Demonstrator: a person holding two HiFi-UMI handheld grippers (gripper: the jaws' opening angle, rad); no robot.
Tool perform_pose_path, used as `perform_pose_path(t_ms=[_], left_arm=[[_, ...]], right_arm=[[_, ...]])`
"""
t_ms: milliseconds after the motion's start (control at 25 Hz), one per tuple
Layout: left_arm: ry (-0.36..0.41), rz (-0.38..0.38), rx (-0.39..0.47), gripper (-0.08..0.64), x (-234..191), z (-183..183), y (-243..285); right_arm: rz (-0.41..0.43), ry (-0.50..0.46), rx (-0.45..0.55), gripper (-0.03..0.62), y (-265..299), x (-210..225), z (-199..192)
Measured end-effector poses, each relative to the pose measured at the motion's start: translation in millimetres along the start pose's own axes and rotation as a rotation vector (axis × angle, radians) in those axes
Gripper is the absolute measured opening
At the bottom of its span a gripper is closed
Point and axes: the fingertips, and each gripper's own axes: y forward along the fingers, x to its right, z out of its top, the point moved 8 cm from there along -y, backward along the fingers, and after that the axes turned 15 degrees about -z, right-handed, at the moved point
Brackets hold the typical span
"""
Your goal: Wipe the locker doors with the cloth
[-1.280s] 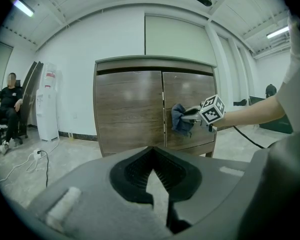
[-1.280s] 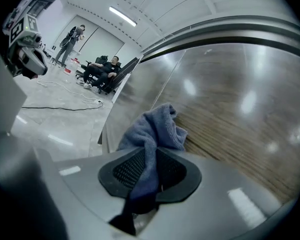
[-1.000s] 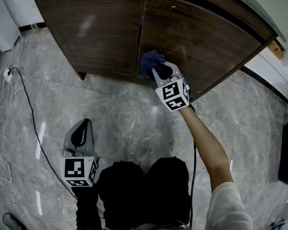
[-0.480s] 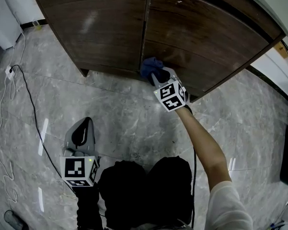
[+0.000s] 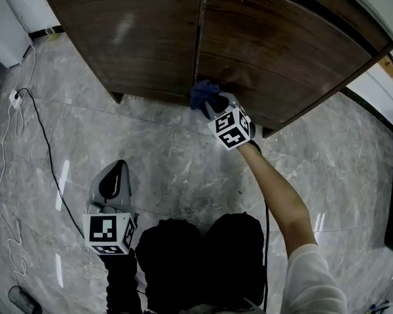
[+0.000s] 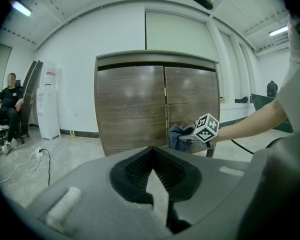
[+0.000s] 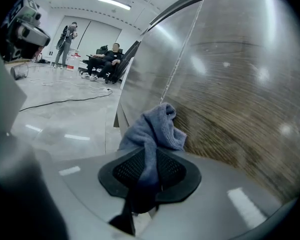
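The locker has two dark wood doors, left (image 5: 134, 38) and right (image 5: 281, 44), and stands on a grey marble floor. My right gripper (image 5: 213, 102) is shut on a blue cloth (image 5: 202, 91). The cloth is pressed low on the right door, next to the seam between the doors. In the right gripper view the cloth (image 7: 152, 129) bunches out of the gripper (image 7: 146, 176) against the door (image 7: 230, 99). My left gripper (image 5: 112, 172) hangs shut and holds nothing, well back from the locker over the floor. Its own view shows the gripper (image 6: 151, 156), both doors and the cloth (image 6: 175, 136).
A black cable (image 5: 46, 162) and a white one run over the floor at the left to a power strip (image 5: 13, 98). A white water dispenser (image 6: 48, 99) stands left of the locker, with a seated person (image 6: 7, 101) beyond it. My dark-clothed legs (image 5: 196, 254) are directly below.
The right gripper has slid the cloth slightly down the right door toward its bottom edge. The left gripper has stayed in place.
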Motion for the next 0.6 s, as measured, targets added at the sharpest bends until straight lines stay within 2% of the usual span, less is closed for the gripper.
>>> perform_pose_path(t_ms=[600], left_arm=[[-0.015, -0.003, 0.031, 0.0, -1, 4, -8]], right_arm=[[-0.097, -0.045, 0.118, 0.077, -44, 51, 88]])
